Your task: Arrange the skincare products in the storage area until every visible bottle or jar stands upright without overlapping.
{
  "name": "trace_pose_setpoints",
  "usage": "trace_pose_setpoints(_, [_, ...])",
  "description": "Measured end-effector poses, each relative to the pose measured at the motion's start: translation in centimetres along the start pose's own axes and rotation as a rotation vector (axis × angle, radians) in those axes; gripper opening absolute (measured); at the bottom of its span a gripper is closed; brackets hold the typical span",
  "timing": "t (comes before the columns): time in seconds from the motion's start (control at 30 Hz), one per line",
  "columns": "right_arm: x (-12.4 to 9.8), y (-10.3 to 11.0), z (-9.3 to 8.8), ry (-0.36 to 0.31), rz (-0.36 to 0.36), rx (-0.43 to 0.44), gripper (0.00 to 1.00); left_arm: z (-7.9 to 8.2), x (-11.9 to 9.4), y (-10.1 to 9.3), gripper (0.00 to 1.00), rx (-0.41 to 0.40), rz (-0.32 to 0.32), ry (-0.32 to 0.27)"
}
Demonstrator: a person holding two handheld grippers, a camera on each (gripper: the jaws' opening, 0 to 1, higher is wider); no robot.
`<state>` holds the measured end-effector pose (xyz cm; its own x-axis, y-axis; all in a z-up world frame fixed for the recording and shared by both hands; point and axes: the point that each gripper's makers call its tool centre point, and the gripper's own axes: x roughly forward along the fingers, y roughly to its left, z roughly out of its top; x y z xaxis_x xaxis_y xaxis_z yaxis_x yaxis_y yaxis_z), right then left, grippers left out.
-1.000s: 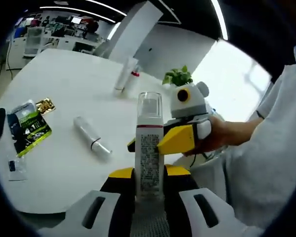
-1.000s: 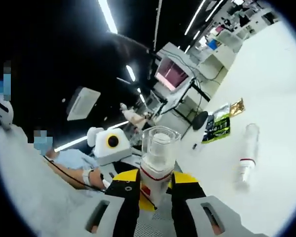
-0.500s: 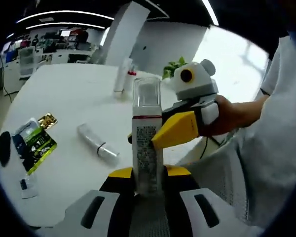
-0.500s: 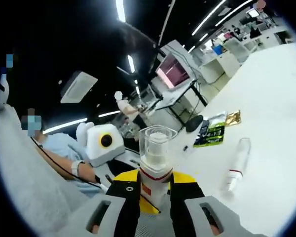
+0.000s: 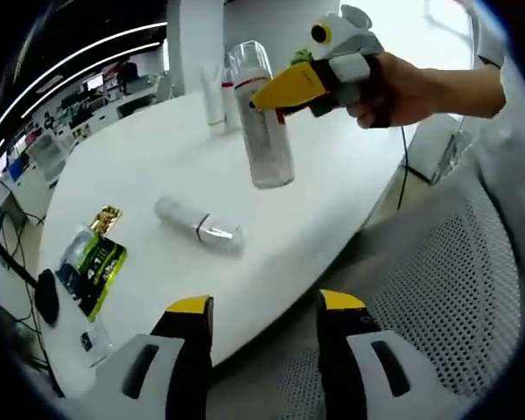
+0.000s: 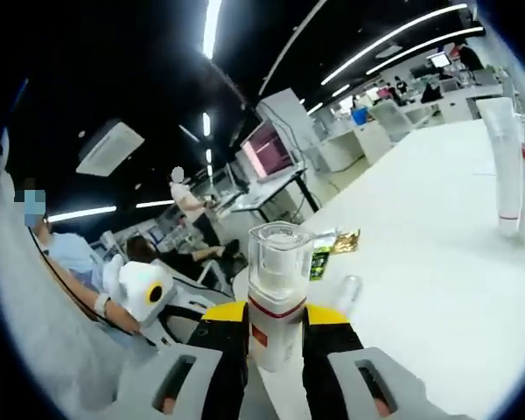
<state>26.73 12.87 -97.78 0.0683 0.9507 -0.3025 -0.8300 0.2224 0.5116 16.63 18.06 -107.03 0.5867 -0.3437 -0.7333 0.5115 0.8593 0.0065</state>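
A white bottle with a clear cap (image 5: 264,122) hangs nearly upright over the white table (image 5: 140,166), held near its neck by my right gripper (image 5: 297,83). Whether its base touches the table I cannot tell. In the right gripper view the same bottle (image 6: 276,297) sits between the shut jaws of my right gripper (image 6: 276,319). My left gripper (image 5: 264,306) is open, with nothing in it, off the near table edge. A second clear-capped bottle (image 5: 199,226) lies on its side on the table. Two white tubes (image 5: 214,96) stand upright at the far side.
A green packet (image 5: 92,262) and a black mouse (image 5: 45,297) lie at the table's left. A mesh chair seat (image 5: 437,289) lies below the near edge. A person's hand (image 5: 402,87) holds the right gripper. Desks and people are in the background.
My left gripper has let go of the bottle and drawn back off the table edge. The right gripper alone now holds the bottle, out over the table.
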Motion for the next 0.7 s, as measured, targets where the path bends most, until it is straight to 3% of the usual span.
trace_pose_setpoints(0.4, [-0.7,-4.8,2.5,-0.005,-0.138,-0.139,0.15,-1.1,0.5,0.8,0.49,0.008,0.047,0.053])
trace_pose_setpoints(0.7, [-0.4,-9.0,2.7,0.045,-0.233,-0.223,0.15,-0.9,0.5,1.7,0.63,0.017,0.094,0.039])
